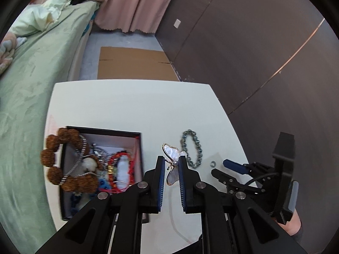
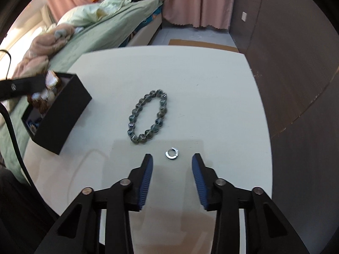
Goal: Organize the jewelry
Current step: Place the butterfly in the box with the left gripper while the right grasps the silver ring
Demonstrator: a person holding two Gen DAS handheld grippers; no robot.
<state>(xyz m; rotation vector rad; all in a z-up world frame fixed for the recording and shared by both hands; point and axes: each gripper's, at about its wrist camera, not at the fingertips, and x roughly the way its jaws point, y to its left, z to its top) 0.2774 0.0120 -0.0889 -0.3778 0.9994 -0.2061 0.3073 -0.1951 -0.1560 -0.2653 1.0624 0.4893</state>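
**Butterfly brooch in transit; ring next in line**

The left hand-held gripper (image 1: pixel 172 165) is closed on a mother-of-pearl butterfly brooch (image 1: pixel 172 155), gripped across its narrow middle, which leaves both wings clear of the pads. The brooch's long axis runs roughly along the fingers, the upper wing pointing away from the camera. It is held above the white bench (image 1: pixel 131 110), just right of the black box (image 1: pixel 101 130), which already holds beads and red cord; a brown bead bracelet (image 1: pixel 63 163) lies over the box's left wall. The brooch is judged bound for that box.

The right hand-held gripper (image 2: pixel 172 166) stands wide open and empty, fingers either side of a small silver ring (image 2: pixel 171 153) lying flat, apparently lined up to pick it. The grey-green bead bracelet (image 2: pixel 148 118) lies beyond, its oval pointing away and slightly right.
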